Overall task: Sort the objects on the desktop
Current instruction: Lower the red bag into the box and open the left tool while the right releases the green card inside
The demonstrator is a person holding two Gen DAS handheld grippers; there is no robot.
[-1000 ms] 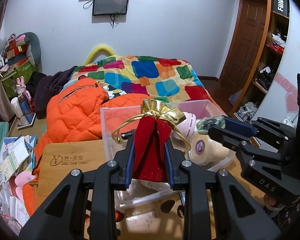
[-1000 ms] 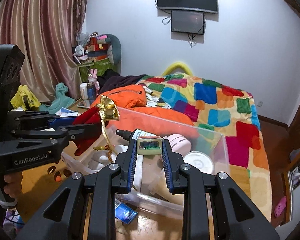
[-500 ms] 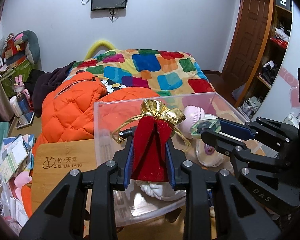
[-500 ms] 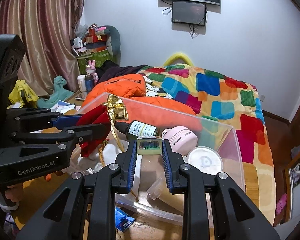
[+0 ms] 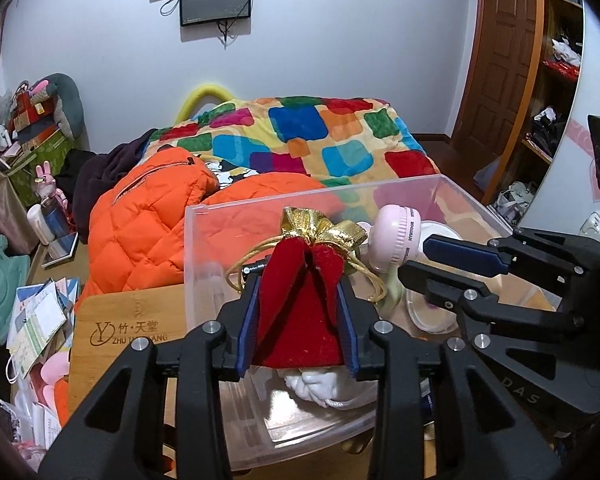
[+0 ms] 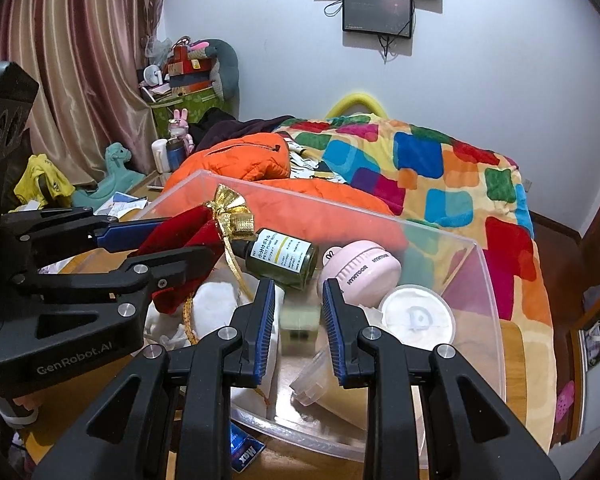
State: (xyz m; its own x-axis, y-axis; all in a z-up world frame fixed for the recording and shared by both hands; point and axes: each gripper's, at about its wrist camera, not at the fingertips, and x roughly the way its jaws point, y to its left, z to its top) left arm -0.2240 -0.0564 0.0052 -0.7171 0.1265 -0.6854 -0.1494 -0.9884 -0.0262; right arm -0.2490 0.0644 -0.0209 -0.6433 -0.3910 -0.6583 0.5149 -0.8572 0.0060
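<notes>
Dropping things into the bin (image 5: 204, 240) looked like the step in hand, with both grippers held over it. The left gripper (image 5: 298, 280) had a red pouch (image 5: 296, 320) between its pads and its jaws were opening, though the cloth touched both pads and had not fallen. The pouch hung above the bin's near left corner, over a white bundle (image 5: 320, 384) on the floor of the bin.

Its long axis ran along the fingers. The gold-tied mouth pointed away from the hand, up and toward the bin's far wall, and the flat base sat back between the pads.

The right gripper (image 6: 298, 284) stood narrow above the middle of the bin's near edge. A small green box (image 6: 299, 322) sat low between its pads, too blurred to say how firmly it was pinched.

I judged that the next move called only for more opening on the left, so the pouch would drop base first. Its gold cord (image 6: 232, 260) trailed past a bottle (image 6: 280, 258) and could snag on a finger as the hand lifted. The right hand needed a free spot near the pink fan (image 6: 360, 272) for the box.
</notes>
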